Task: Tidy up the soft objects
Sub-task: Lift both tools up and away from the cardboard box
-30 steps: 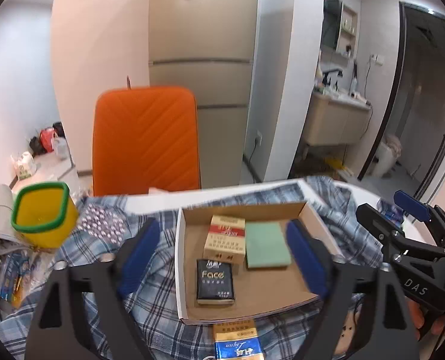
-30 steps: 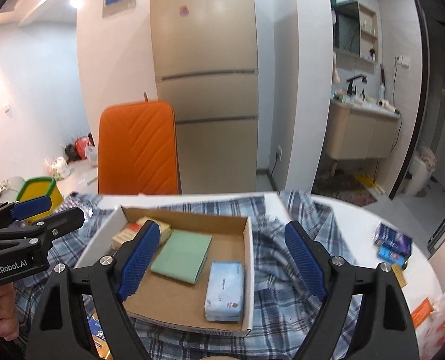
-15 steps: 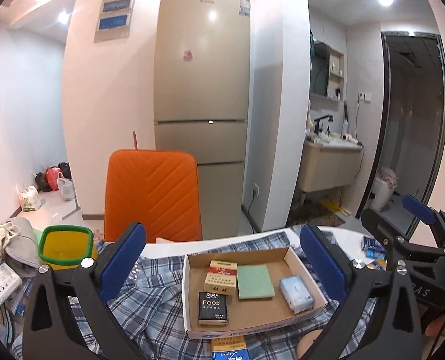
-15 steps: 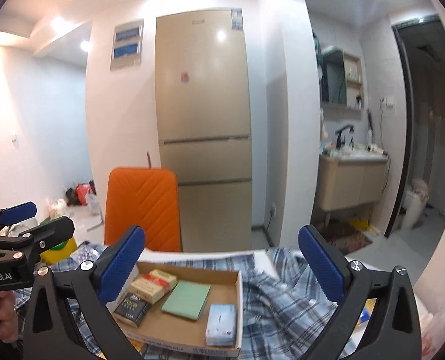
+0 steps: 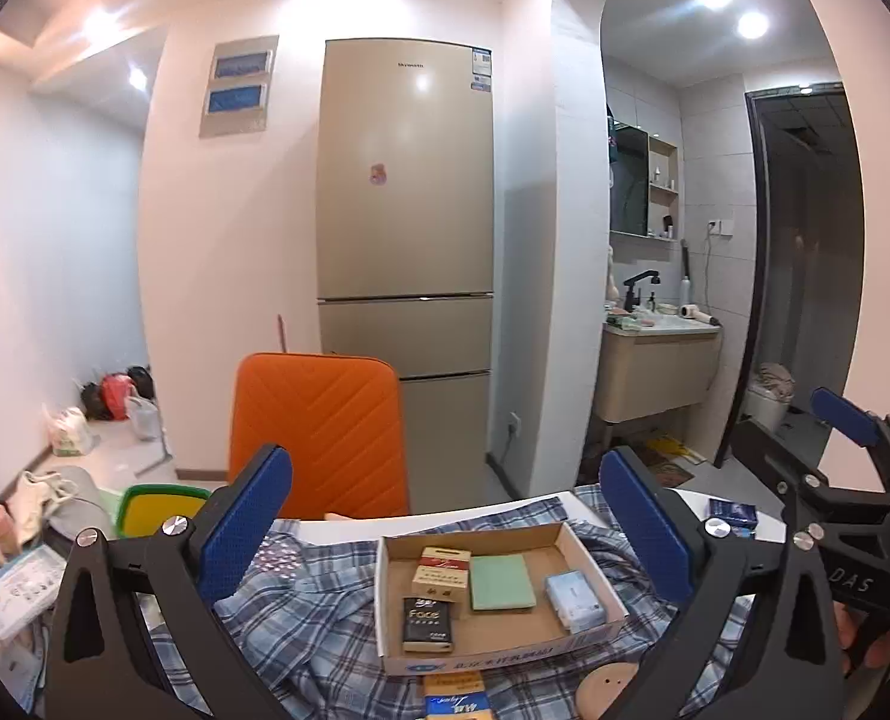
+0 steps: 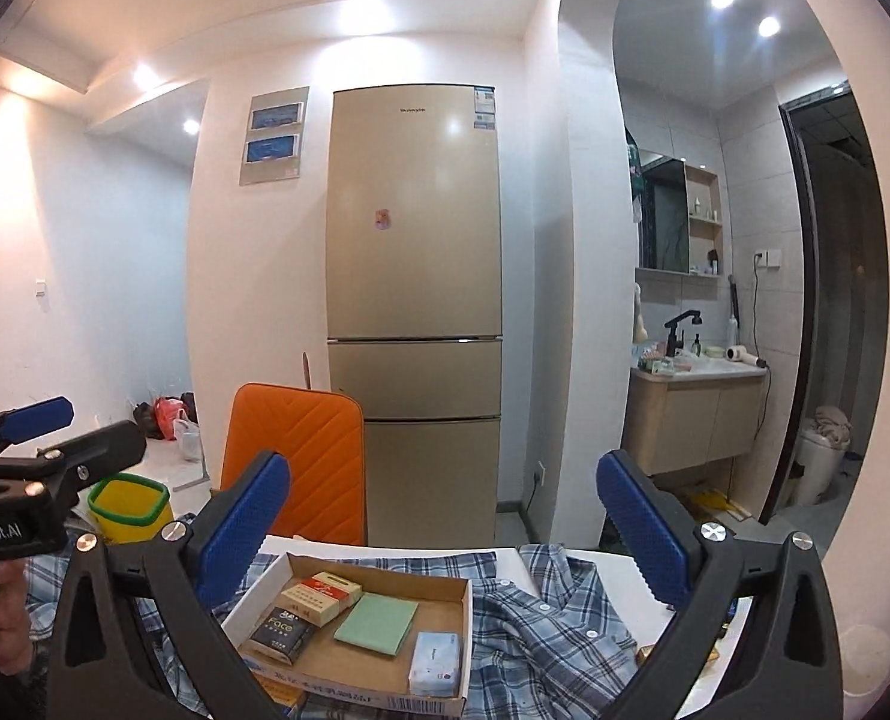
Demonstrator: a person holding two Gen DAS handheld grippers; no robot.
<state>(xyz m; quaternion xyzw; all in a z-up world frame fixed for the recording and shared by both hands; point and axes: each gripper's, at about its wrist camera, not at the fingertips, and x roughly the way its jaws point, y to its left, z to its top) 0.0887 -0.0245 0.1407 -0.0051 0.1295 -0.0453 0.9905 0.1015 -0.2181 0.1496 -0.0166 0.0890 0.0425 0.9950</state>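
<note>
Both claws are spread wide and pinch nothing. The left claw hangs above the near edge of a cardboard tray, which lies just below and ahead, between its 2 fingers. In the tray sit 4 packs: a black tissue pack nearest the claw, a red and tan box behind it, a green pad in the middle and a pale blue tissue pack to the right. The tray rests on a blue plaid shirt spread over the white counter.

The right claw is also raised, with the same tray below it and toward its left finger, and the shirt's buttoned front crumpled under its right finger. Beyond both claws stand an orange chair and a tan fridge. A yellow bin with a green rim stands off to the left.
</note>
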